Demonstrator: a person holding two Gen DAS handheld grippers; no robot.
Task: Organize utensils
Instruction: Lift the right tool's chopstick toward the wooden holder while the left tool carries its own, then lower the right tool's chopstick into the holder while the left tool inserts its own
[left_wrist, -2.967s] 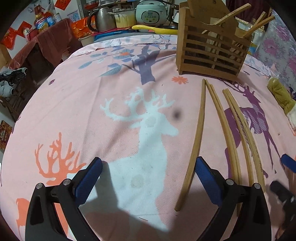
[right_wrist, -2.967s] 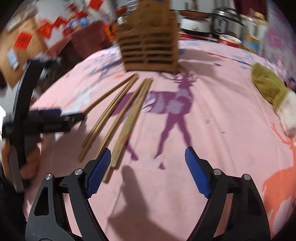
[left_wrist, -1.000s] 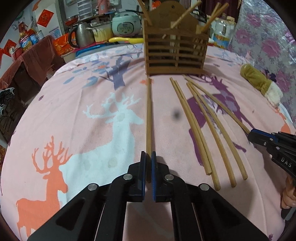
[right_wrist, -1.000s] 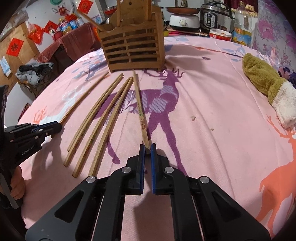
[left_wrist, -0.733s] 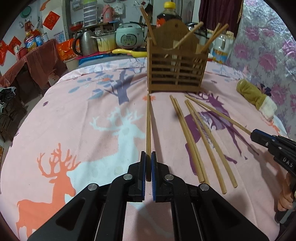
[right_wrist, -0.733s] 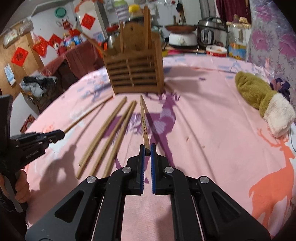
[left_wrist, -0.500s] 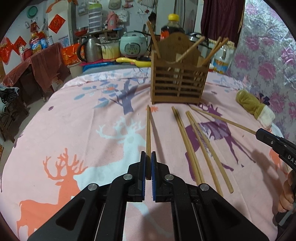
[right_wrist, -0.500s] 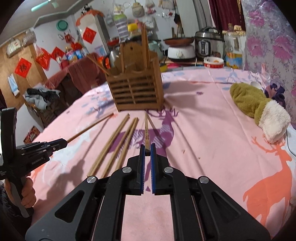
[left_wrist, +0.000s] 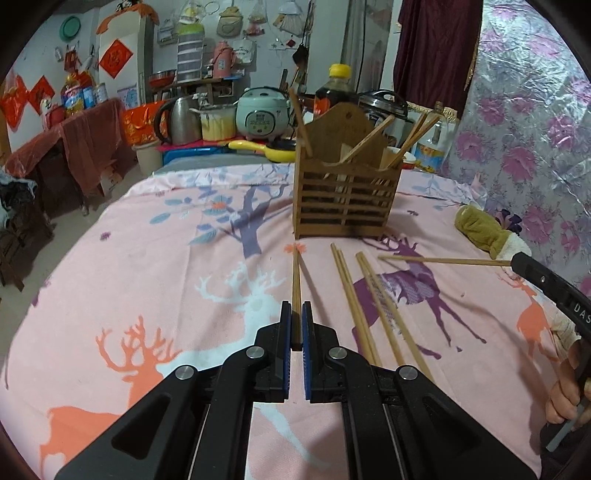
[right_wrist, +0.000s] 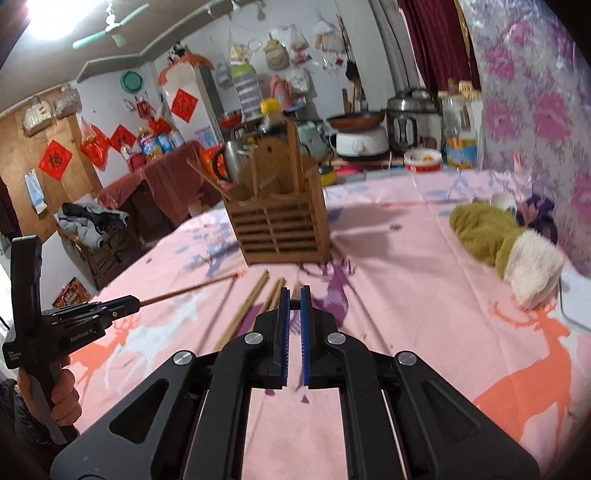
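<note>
Each gripper, left (left_wrist: 296, 325) and right (right_wrist: 291, 306), is clamped on one chopstick (left_wrist: 296, 280). The holder (left_wrist: 345, 201) stands at 12 o'clock; tips are best raised above its rim, then lowered in.

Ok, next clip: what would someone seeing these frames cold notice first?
Probably the two black claws with blue pads, each shut on one wooden chopstick: the left claw and the right claw, both lifted over the pink deer-print tablecloth. Straight ahead stands the slatted wooden chopstick holder with several sticks already in it. Loose chopsticks lie on the cloth in front of it, and a green plush mitten sits to the right.
</note>
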